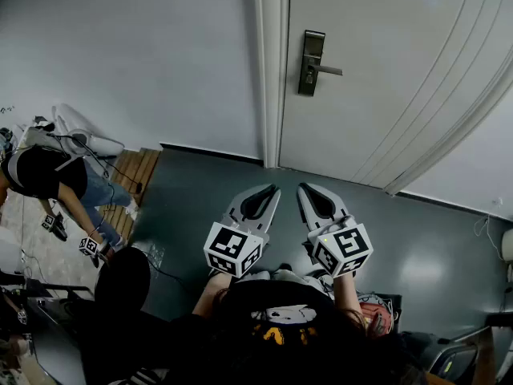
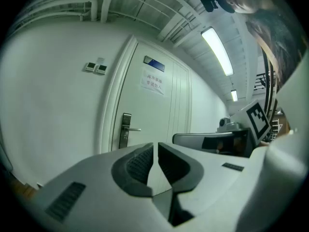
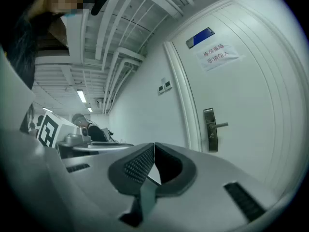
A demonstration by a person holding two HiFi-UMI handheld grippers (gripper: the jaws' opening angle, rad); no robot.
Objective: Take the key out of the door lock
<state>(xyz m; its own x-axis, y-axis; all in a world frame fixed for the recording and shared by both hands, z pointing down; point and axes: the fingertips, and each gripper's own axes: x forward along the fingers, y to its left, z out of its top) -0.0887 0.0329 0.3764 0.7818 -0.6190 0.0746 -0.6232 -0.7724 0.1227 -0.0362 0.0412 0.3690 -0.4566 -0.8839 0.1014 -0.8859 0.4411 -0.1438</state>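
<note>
The white door (image 1: 385,70) stands closed ahead, with a dark metal lock plate and lever handle (image 1: 311,62) near its left edge. The plate also shows far off in the left gripper view (image 2: 125,130) and in the right gripper view (image 3: 209,129). A key is too small to make out in any view. My left gripper (image 1: 267,189) and right gripper (image 1: 307,188) are held side by side, pointing level at the door from well short of it. Both are shut with nothing between the jaws (image 2: 155,146) (image 3: 154,146).
The door frame (image 1: 271,70) and a plain white wall (image 1: 128,54) lie left of the lock. A paper sign (image 3: 219,56) hangs high on the door. At the far left a person (image 1: 48,175) bends over by wooden boards (image 1: 132,175). The floor (image 1: 200,191) is dark grey.
</note>
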